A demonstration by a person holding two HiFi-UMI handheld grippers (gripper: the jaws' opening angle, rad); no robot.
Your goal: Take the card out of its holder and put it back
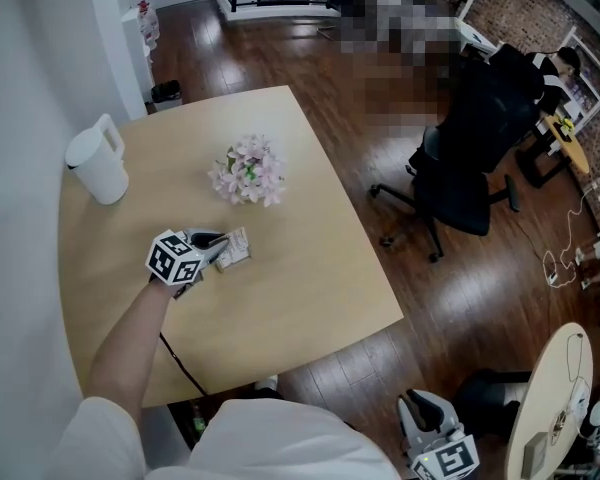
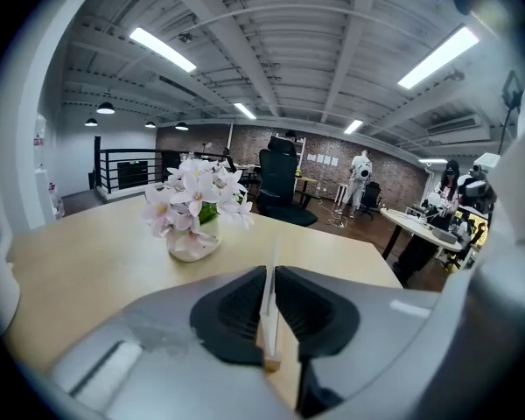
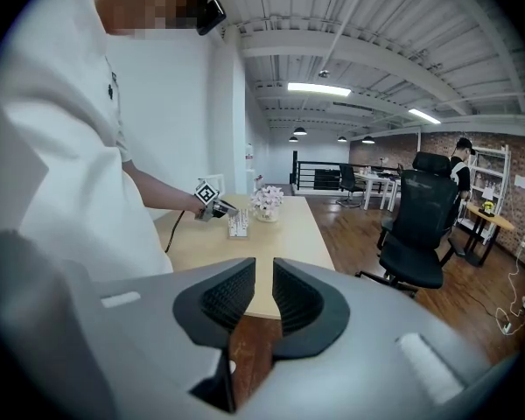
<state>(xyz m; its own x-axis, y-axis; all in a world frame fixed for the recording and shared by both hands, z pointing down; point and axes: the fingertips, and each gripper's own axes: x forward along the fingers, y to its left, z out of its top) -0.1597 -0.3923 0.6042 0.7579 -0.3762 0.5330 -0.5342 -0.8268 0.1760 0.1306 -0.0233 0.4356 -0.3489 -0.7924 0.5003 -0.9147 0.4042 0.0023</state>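
A white card [image 2: 270, 289] stands edge-on between the pads of my left gripper [image 2: 269, 300], which is shut on it. Its lower edge sits in a small wooden holder [image 2: 269, 360] on the table. In the head view the left gripper [image 1: 221, 247] reaches the card [image 1: 237, 245] at the middle of the light wooden table [image 1: 310, 268]. My right gripper [image 1: 416, 404] hangs low beside the table's near right corner. Its jaws [image 3: 263, 291] stand almost together with nothing between them; past them I see the far-off card [image 3: 238, 225].
A vase of pale pink flowers [image 1: 248, 171] stands just beyond the card. A white jug [image 1: 98, 166] sits at the table's left edge. A black office chair [image 1: 470, 158] stands on the floor to the right, a round table [image 1: 555, 408] at the bottom right.
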